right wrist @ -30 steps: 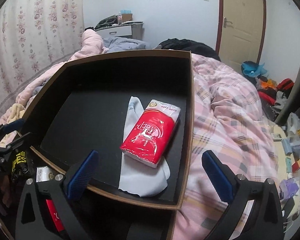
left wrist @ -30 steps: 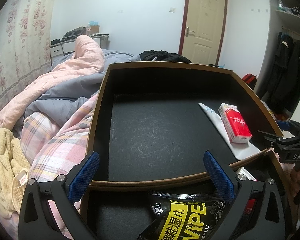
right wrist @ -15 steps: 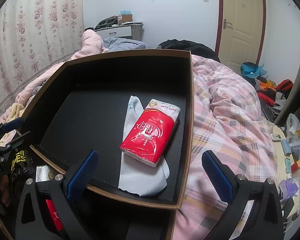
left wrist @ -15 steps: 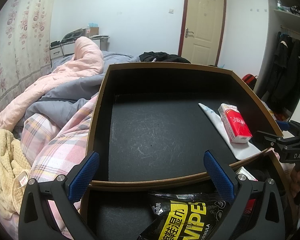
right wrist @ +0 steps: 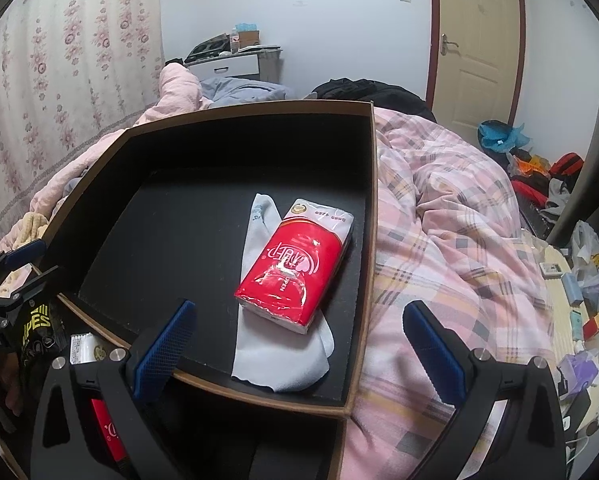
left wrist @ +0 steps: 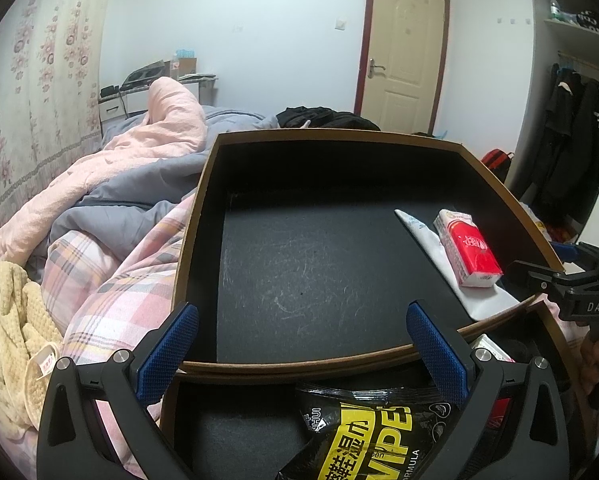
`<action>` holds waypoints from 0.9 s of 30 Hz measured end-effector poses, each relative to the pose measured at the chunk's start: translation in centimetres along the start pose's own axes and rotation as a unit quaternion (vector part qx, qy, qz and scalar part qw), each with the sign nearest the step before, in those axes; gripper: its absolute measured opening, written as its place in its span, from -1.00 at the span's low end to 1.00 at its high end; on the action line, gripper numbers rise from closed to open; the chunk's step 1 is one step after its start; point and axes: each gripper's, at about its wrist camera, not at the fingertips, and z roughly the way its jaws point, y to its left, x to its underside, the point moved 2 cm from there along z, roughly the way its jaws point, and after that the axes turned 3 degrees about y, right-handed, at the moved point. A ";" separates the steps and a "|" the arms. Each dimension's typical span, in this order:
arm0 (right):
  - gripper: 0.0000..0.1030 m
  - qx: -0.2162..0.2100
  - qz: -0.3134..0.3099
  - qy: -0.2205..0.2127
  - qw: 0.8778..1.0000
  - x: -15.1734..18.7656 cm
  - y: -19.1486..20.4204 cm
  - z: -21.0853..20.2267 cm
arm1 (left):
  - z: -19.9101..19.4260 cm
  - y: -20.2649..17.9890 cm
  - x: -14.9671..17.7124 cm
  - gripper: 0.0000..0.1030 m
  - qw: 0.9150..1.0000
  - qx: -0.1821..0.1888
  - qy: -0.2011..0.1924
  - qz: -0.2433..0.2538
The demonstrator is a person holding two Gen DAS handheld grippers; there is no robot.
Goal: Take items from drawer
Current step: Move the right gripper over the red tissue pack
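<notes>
Almost nothing has moved since a second ago: I am holding both grippers where they were, and the tissue pack and sock lie as before.

Nearest me, my left gripper (left wrist: 301, 344) is spread wide, nothing between its blue pads, hovering over the lower drawer (left wrist: 227, 432). That drawer holds a black and yellow wipes pack (left wrist: 373, 430) just under the gripper, with a small white packet (left wrist: 489, 347) and something red beside it toward the drawer's right side. My right gripper (right wrist: 299, 344) is equally spread and empty, hovering at the near edge of the upper tray (right wrist: 373, 208).

Farther on, the tray, black-lined with a brown rim, sits on the bed (right wrist: 451, 216). Inside it a pale sock (right wrist: 277, 360) lies along the right side, its end at the near edge, and the red and white tissue pack (right wrist: 295, 270) rests on top of it, close to the right wall. The rest of the tray floor is bare.

The left view alone shows the wipes pack clearly, the cream towel (left wrist: 9, 336) at the bed's left edge and dark coats (left wrist: 571, 140) hanging at far right. Only the right view shows the plaid quilt running to the right edge of the bed and the cluttered floor (right wrist: 571, 288) beyond. Each view catches the other gripper at its margin.
</notes>
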 end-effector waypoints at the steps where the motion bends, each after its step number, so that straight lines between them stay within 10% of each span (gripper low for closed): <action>1: 0.98 0.000 0.000 0.000 1.000 0.0 0.0 0.0 | 0.0 0.0 0.0 0.99 1.000 0.001 0.000 0.000; 27: 0.98 0.016 -0.004 0.005 1.000 0.0 0.4 -0.1 | 0.5 0.2 0.3 1.00 1.000 -0.002 0.012 -0.004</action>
